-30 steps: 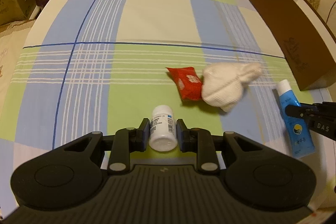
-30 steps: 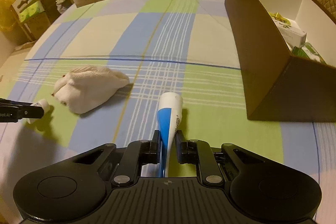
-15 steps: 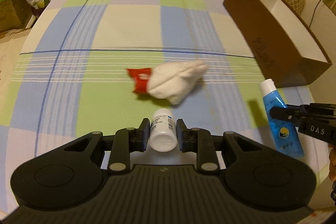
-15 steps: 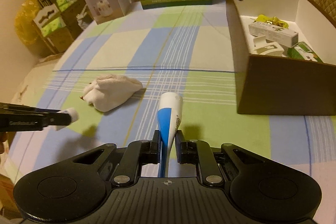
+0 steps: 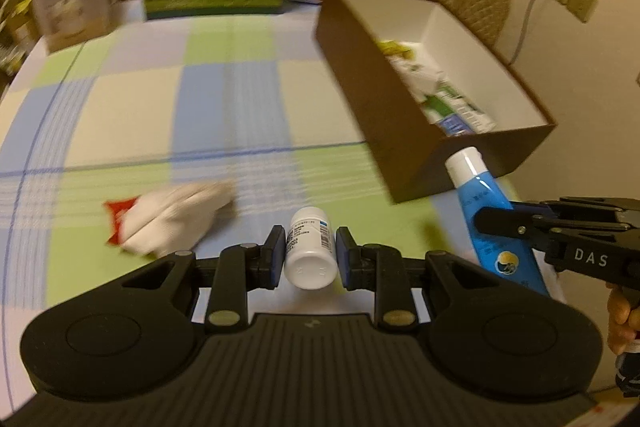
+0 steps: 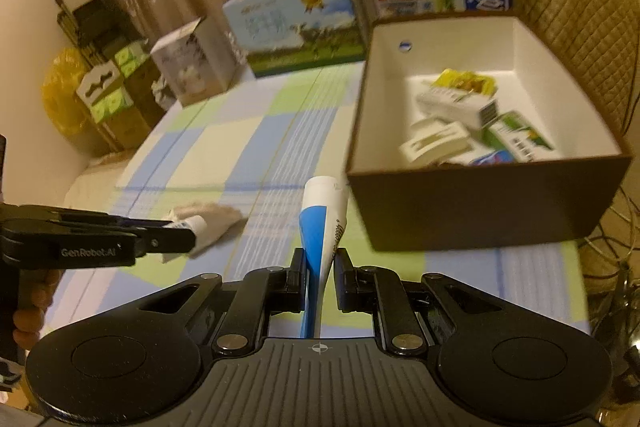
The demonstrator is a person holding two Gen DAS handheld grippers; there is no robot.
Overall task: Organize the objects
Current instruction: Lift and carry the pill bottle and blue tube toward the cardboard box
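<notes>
On table [image 5: 240, 115], one cloth [image 5: 176, 219], one packet [image 5: 116, 215]

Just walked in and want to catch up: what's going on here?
A person is tidying a table with a gripper in each hand. The left gripper grips a white pill bottle; the right gripper grips a blue tube. Both are lifted, near the brown box. A white cloth and red packet remain on the table.
</notes>
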